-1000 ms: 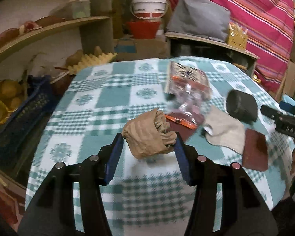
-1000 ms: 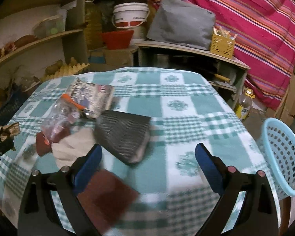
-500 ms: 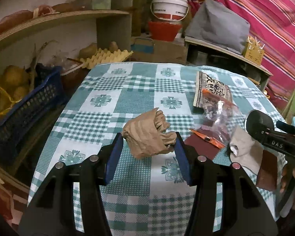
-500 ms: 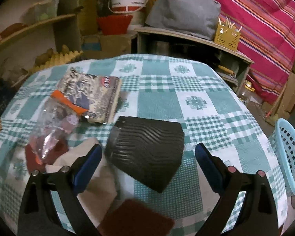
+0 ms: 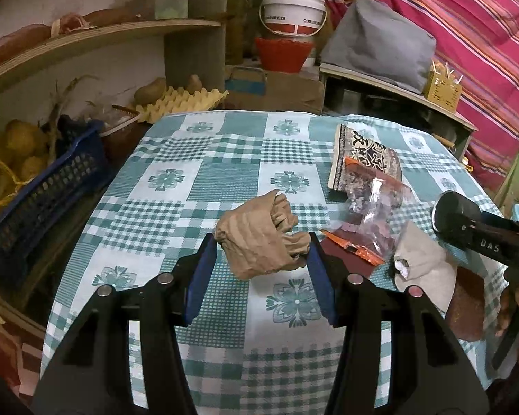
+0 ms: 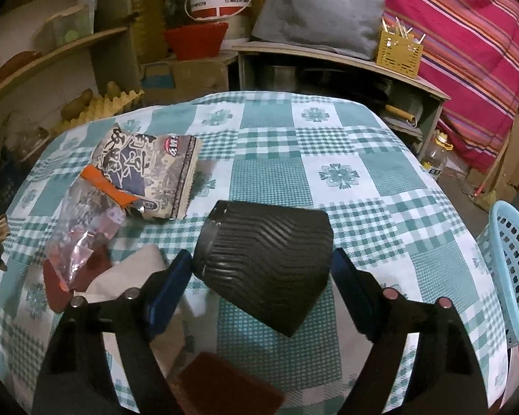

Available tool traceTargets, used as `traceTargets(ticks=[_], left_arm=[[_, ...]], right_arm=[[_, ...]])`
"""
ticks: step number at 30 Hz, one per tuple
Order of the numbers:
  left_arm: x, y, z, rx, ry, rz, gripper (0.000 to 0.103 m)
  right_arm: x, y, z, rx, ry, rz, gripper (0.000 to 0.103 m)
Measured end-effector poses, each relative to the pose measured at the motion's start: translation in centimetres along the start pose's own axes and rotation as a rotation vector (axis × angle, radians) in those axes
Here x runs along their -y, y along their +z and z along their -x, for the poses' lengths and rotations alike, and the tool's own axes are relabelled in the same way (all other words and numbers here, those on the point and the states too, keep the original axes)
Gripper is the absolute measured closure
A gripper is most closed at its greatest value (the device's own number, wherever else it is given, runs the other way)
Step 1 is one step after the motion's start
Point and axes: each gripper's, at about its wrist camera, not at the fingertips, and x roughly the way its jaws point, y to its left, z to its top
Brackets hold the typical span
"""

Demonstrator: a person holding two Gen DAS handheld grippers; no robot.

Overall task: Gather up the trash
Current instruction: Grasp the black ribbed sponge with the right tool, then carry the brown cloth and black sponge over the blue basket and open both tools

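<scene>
Crumpled brown paper sits squeezed between the blue pads of the left gripper, held up over the checked tablecloth. Over on the right gripper, the fingers are spread wide, framing a flattened black ribbed cup that lies on its side on the cloth; the left pad looks to be just at the cup's narrow end, though contact is hard to call from this angle. Beside the cup, toward the left, a printed snack packet lies flat, with a clear plastic bag with an orange strip overlapping its near corner. Just below that, a beige paper scrap and dark red pieces crowd together. At the table's right edge, off the cloth, a light blue plastic basket stands lower down.
</scene>
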Motion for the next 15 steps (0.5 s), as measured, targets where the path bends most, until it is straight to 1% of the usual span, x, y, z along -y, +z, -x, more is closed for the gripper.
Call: traceTargets(ticks=[4,9,15], left_arm=[[0.8,-0.1,0.3,0.008,0.009,-0.013,0.052],[2.3,0.1,0.6,0.016,-0.001,-0.030,0.052],[5.5,1.1,1.4,0.038,-0.029,-0.053,0.052]], right_arm=[[1.4,0.1,1.3,0.040,-0.006,-0.013,0.023],[3.7,0.1,2.2,0.054,-0.005,-0.033,0.023],[7.5,0.2,4.6,0.091,-0.023,-0.044,0.023]])
